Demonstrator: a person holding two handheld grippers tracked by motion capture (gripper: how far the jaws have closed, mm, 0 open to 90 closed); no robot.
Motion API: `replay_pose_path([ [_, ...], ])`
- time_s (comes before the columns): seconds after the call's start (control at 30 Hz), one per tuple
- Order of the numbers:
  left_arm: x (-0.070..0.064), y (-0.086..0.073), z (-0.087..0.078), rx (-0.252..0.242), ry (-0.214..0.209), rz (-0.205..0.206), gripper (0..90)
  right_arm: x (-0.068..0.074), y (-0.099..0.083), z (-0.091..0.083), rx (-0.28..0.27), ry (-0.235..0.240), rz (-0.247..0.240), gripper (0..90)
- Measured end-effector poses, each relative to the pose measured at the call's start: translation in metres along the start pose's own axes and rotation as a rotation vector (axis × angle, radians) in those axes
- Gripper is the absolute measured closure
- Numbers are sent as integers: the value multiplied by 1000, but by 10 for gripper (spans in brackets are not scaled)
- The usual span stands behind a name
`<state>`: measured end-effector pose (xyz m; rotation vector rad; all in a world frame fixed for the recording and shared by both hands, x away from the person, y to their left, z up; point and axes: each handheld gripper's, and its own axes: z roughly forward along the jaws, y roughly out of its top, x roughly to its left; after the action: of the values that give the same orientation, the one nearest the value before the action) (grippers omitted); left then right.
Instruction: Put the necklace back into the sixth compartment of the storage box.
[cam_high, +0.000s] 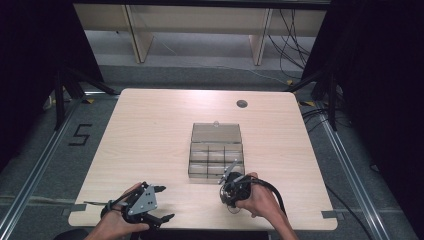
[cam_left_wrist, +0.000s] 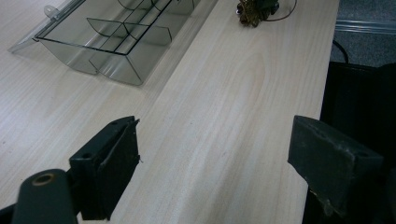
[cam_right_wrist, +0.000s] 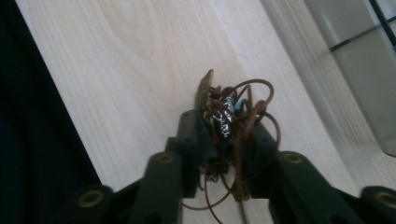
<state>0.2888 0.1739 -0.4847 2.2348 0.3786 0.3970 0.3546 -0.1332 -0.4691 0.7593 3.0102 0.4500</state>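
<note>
The right gripper clamped a tangled cord necklace at the compartment box's five o'clock, unstowed; left gripper jaws apart.

Left tongs agape; right tongs clamped

The right gripper has its two black jaws closed on a tangle of brown cord with a flat brass-coloured pendant and a silver bead. Under it is the light wooden table. Far to the right is a clear plastic box.
</note>
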Motion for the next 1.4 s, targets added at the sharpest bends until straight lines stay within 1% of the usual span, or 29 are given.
replay_pose_path([
  [0.07,0,0,0,6,9,-3,157,0,0,-1,1,3,0,782],
  [0.1,0,0,0,-2,7,-13,157,0,0,-1,4,3,-5,785],
  [0.13,0,0,0,-2,7,-13,158,0,0,-1,4,3,-5,785],
  [0.17,0,0,0,-13,9,-16,158,0,0,-2,4,-2,-18,788],
  [0.2,2,0,-1,0,8,16,158,0,0,-3,5,0,-23,788],
  [0.23,0,0,0,-12,13,-22,158,0,1,-5,7,-7,-20,789],
  [0.3,0,-1,1,-21,11,-24,157,0,2,-9,4,-9,-25,790],
  [0.33,1,0,0,-1,11,-9,158,0,3,-11,5,-9,-34,790],
  [0.43,1,0,-1,13,16,1,158,0,6,-17,16,1,-48,790],
  [0.5,1,0,0,1,7,-7,157,0,7,-19,26,1,-47,790],
  [0.57,-1,-1,1,-7,12,-14,158,-1,8,-23,32,5,-59,790],
  [0.67,0,-1,1,-3,15,-12,158,-3,9,-27,34,-5,-67,791],
  [0.7,0,0,0,5,16,-10,158,-3,11,-31,39,-7,-66,790],
  [0.77,0,-1,0,1,17,-12,157,-4,11,-33,36,4,-67,791],
  [0.8,-1,-1,1,-5,15,-18,158,-5,11,-35,40,-2,-82,791],
  [0.83,-1,0,1,-13,6,-26,158,-5,12,-39,45,6,-53,791],
  [0.93,0,0,0,-3,8,-10,158,-8,13,-42,25,19,-64,791],
  [0.97,0,0,-1,-2,8,-1,158,-11,14,-45,32,5,-64,791],
  [1.03,-1,0,1,-18,6,-21,158,-12,16,-51,40,8,-51,791],
  [1.07,0,0,0,0,8,-8,158,-14,16,-54,45,2,-50,791],
  [1.1,0,0,0,-4,6,-11,158,-15,17,-56,15,4,-60,791],
  [1.13,0,0,0,-1,6,-12,158,-16,17,-59,18,17,-61,790],
  [1.17,0,0,0,-5,8,-16,158,-17,18,-60,20,-3,-70,791],
  [1.2,-1,0,1,-15,10,-24,157,-17,19,-61,19,9,-64,791],
  [1.23,-1,0,1,-15,10,-24,158,-18,19,-62,28,15,-61,791],
  [1.27,0,0,1,-5,9,-17,158,-20,21,-63,37,-4,-74,791],
  [1.3,0,0,1,-7,10,-15,157,-21,21,-64,33,-4,-75,791],
  [1.33,0,0,1,-7,10,-15,158,-20,22,-66,38,7,-59,791],
  [1.4,0,0,0,2,6,-14,158,-21,24,-67,40,4,-65,791],
])
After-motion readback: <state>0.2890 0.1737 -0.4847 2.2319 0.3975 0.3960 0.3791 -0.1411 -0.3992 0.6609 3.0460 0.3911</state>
